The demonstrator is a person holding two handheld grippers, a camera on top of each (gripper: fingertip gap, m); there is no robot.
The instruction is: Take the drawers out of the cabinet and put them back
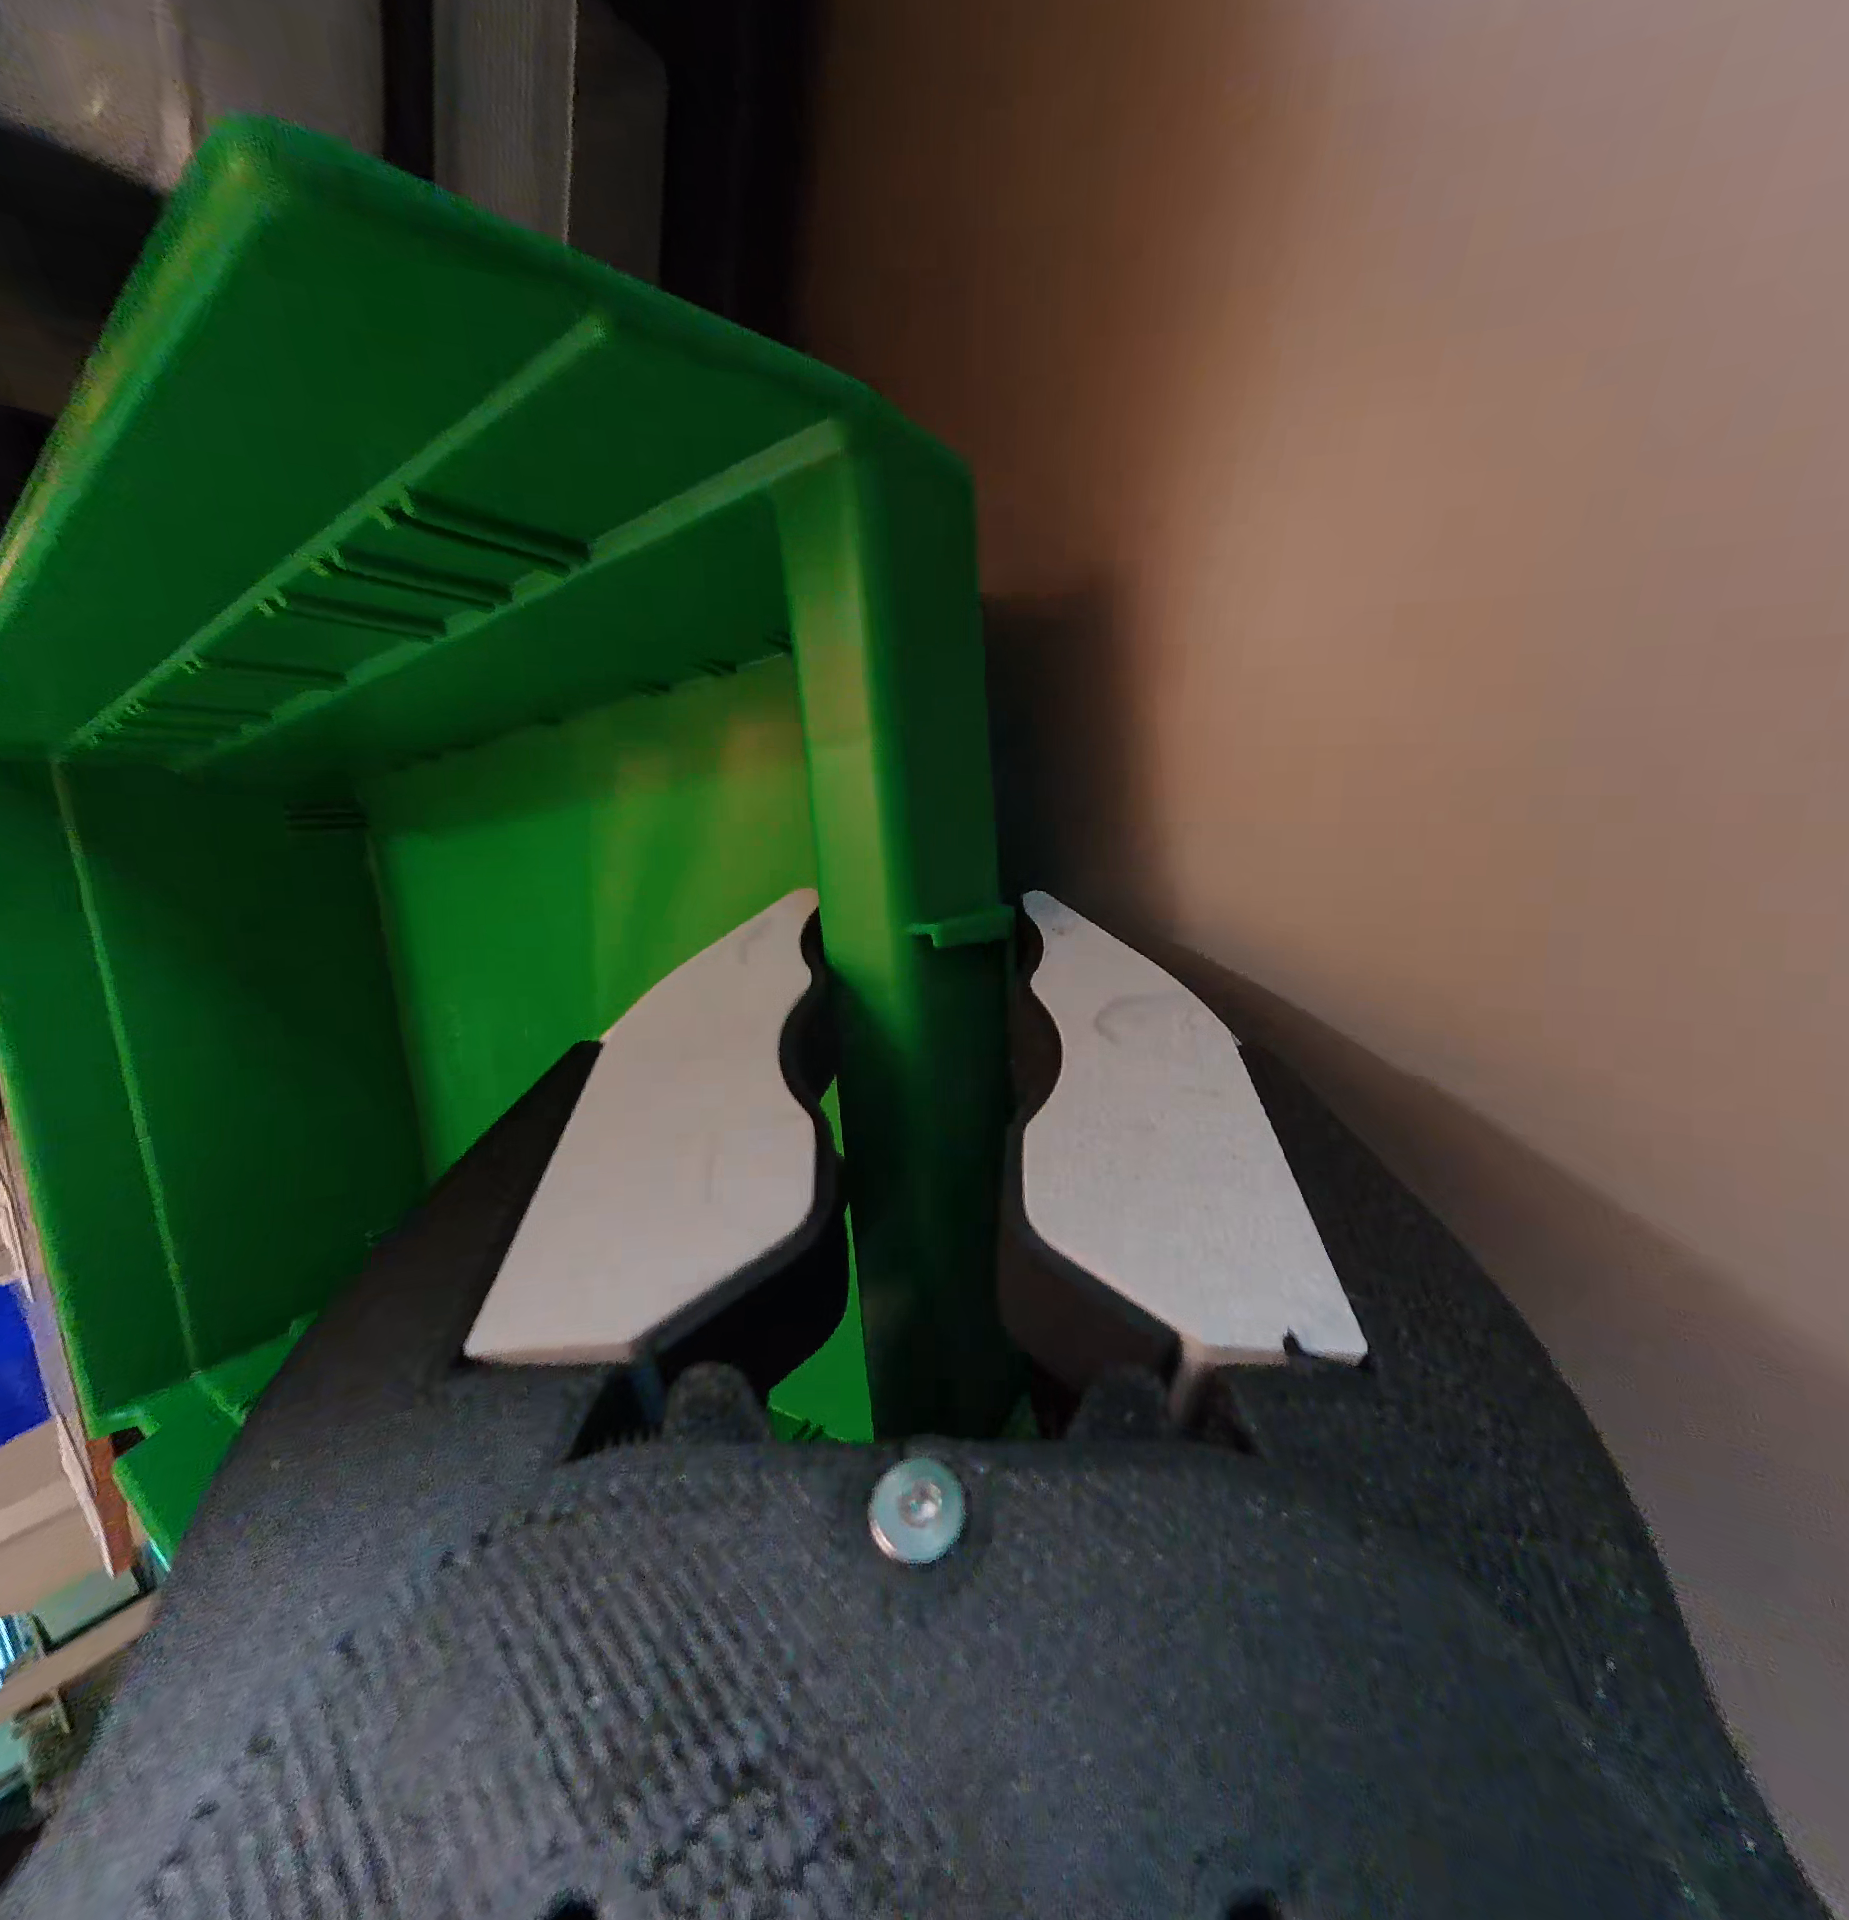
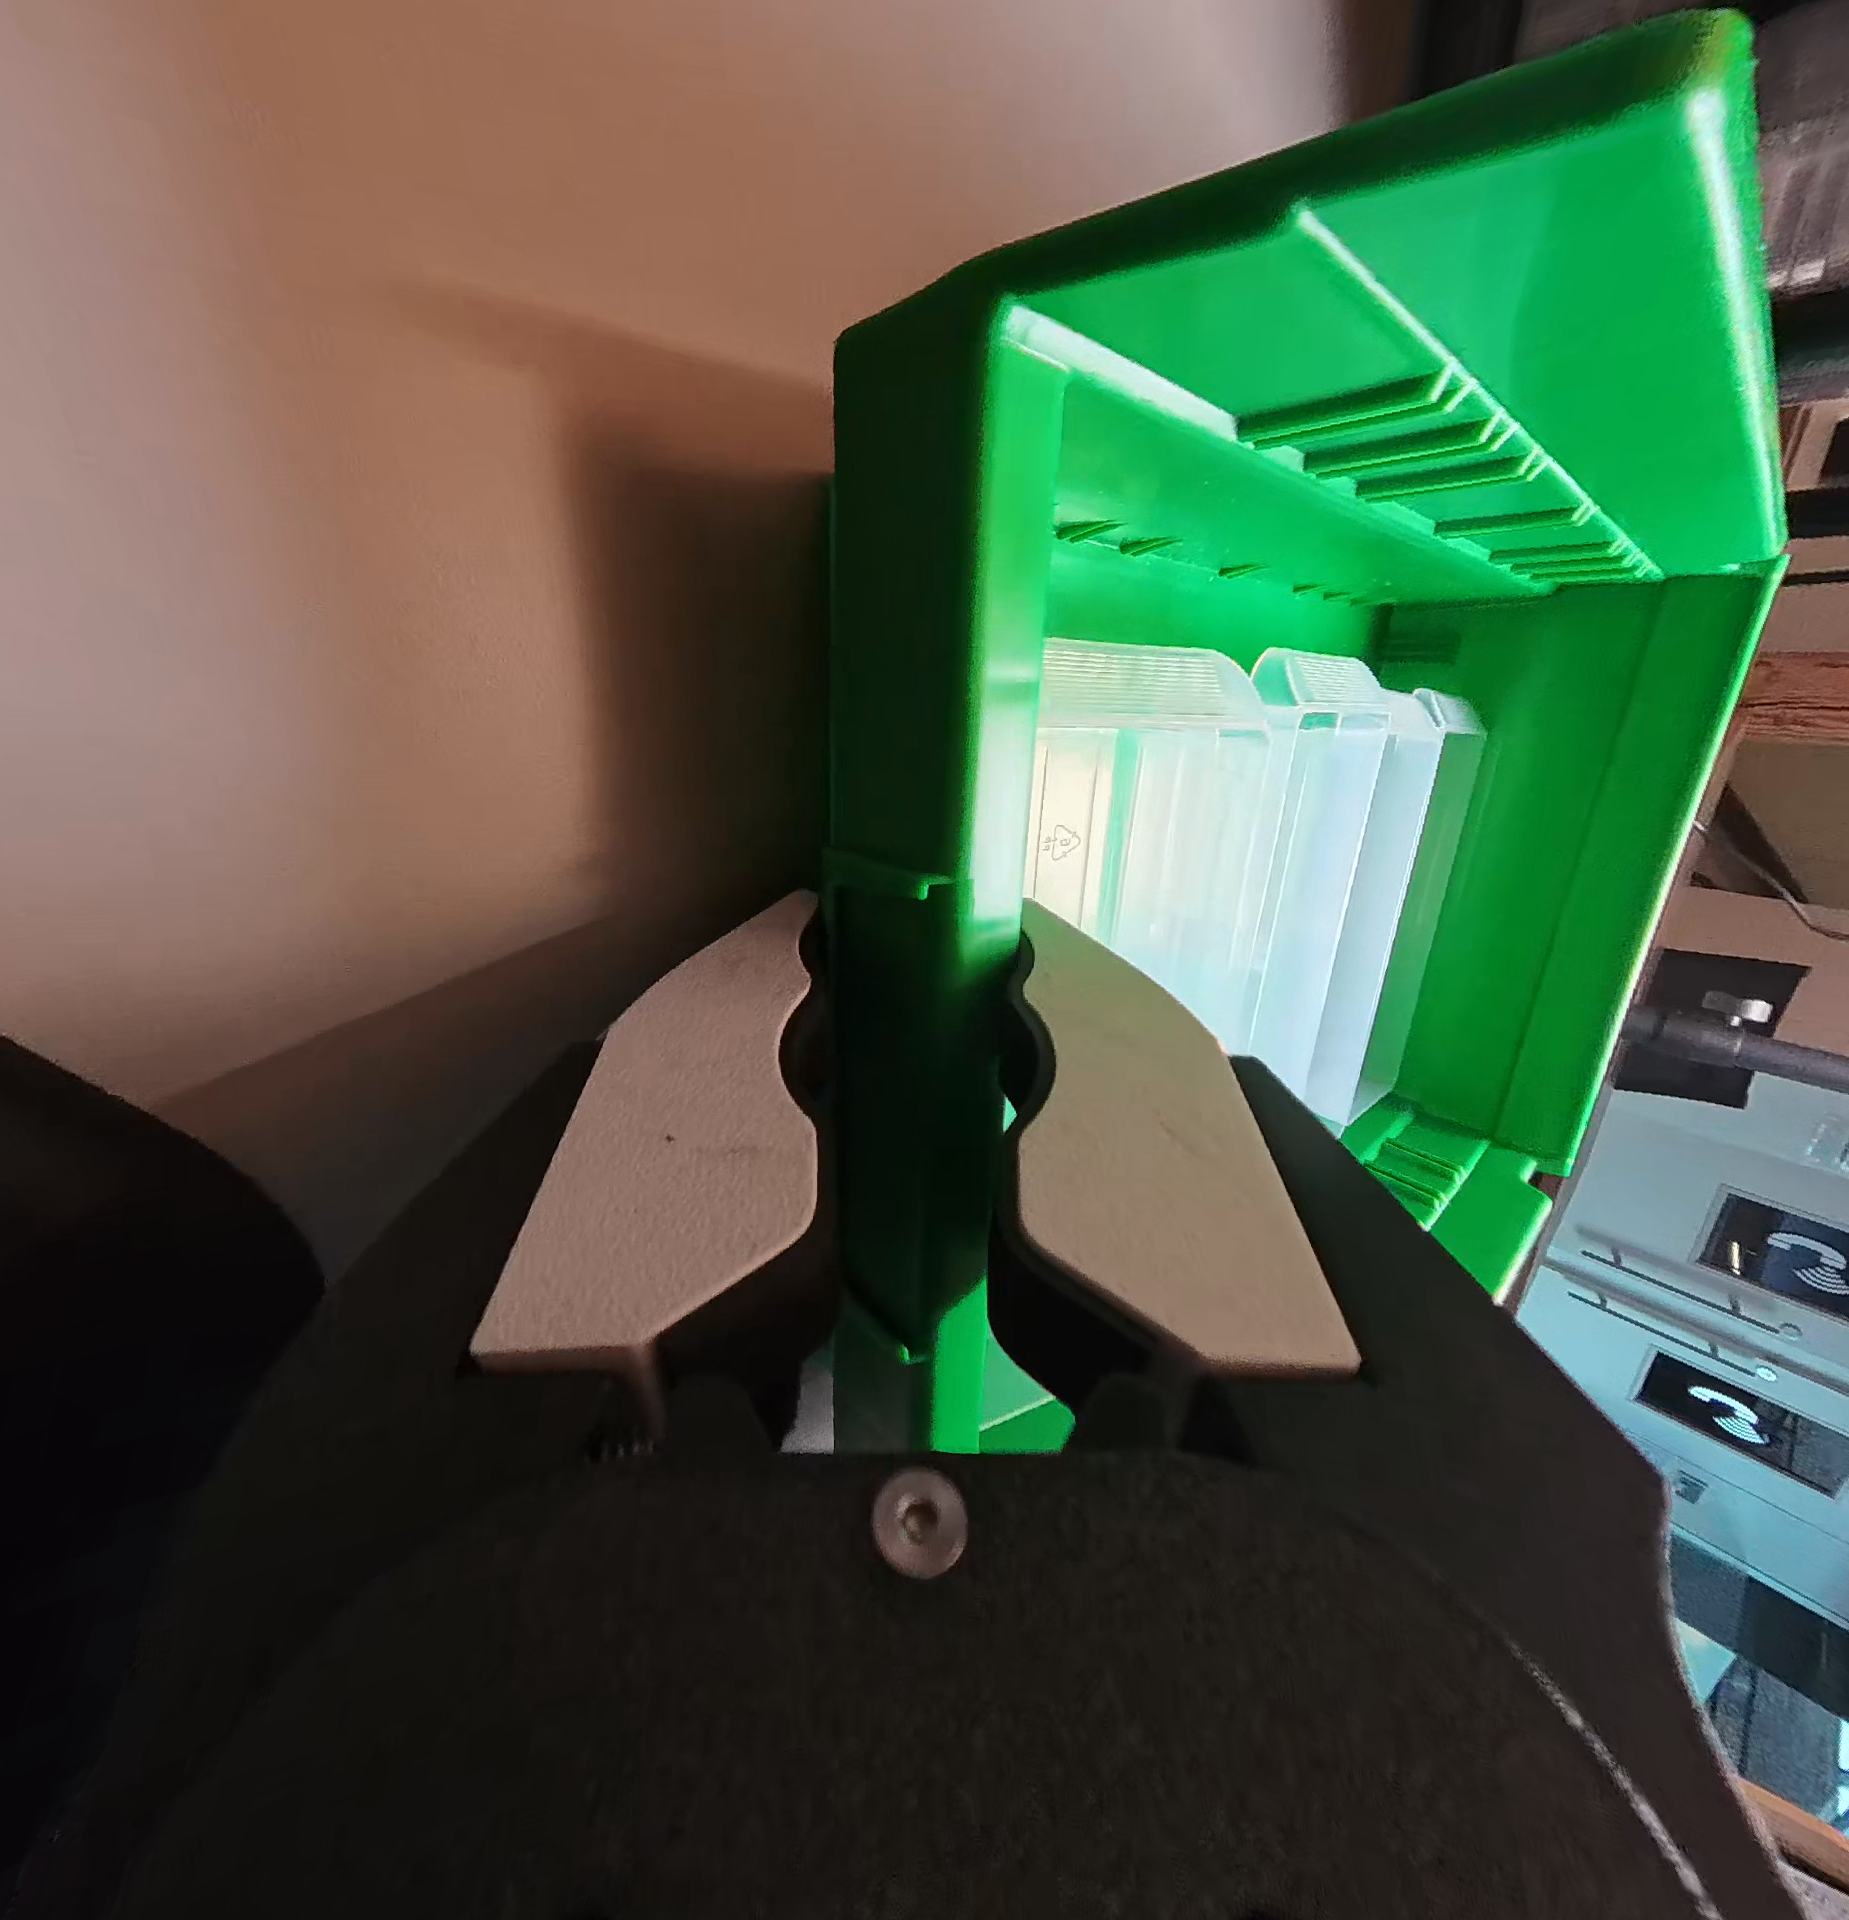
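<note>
A green plastic cabinet (image 1: 380, 468) fills the left wrist view, tilted, with ribbed slide rails inside; no drawer shows in it there. My left gripper (image 1: 920, 914) is shut on its right-hand wall, one finger on each side. In the right wrist view the green cabinet (image 2: 1626, 779) stands to the right, and several translucent white drawers (image 2: 1211, 831) sit side by side inside it. My right gripper (image 2: 920, 914) is shut on its left-hand wall. Neither view shows the other gripper.
A beige wall (image 1: 1419, 520) is close behind the cabinet in both views. Grey units with handles (image 2: 1730, 1299) stand at the right. A dark rounded shape (image 2: 120, 1247) lies at the lower left. A blue patch (image 1: 0, 1361) shows at the far left.
</note>
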